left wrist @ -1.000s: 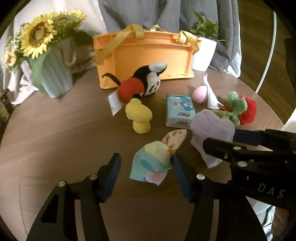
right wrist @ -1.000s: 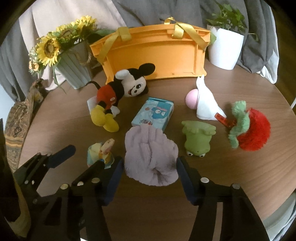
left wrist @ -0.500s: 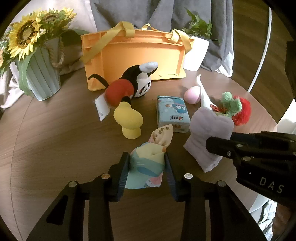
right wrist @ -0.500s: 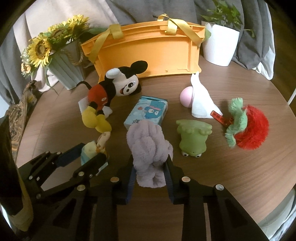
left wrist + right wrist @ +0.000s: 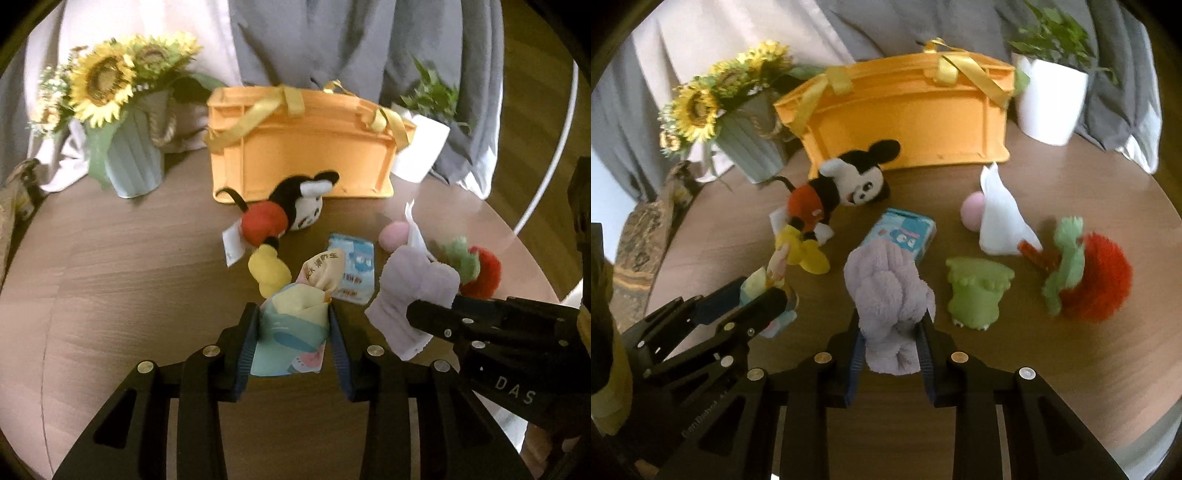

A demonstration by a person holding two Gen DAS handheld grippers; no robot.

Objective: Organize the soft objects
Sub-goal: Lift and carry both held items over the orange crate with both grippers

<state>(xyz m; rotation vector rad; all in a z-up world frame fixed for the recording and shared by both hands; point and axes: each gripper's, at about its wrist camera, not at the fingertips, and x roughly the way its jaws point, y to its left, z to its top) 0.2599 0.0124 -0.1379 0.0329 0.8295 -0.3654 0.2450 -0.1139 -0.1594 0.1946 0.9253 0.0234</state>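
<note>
My left gripper (image 5: 293, 321) is shut on a pastel cloth pouch (image 5: 295, 325) and holds it above the round wooden table (image 5: 110, 280). My right gripper (image 5: 890, 332) is shut on a fluffy lilac cloth (image 5: 886, 291), lifted off the table; the cloth also shows in the left wrist view (image 5: 410, 291). An orange storage basket (image 5: 908, 114) with yellow ribbon handles stands at the back. On the table lie a Mickey Mouse plush (image 5: 834, 195), a blue tissue pack (image 5: 905, 232), a green frog toy (image 5: 979, 291), a red and green plush (image 5: 1086, 273), a pink ball (image 5: 971, 214) and a white cloth (image 5: 1001, 221).
A sunflower vase (image 5: 125, 147) stands at the back left and a white plant pot (image 5: 1049, 96) at the back right. Grey and white fabric hangs behind the table. The table edge curves close on the right.
Both grippers closed from open onto their objects, the left on the pouch and the right on the lilac cloth, and have lifted them a little.
</note>
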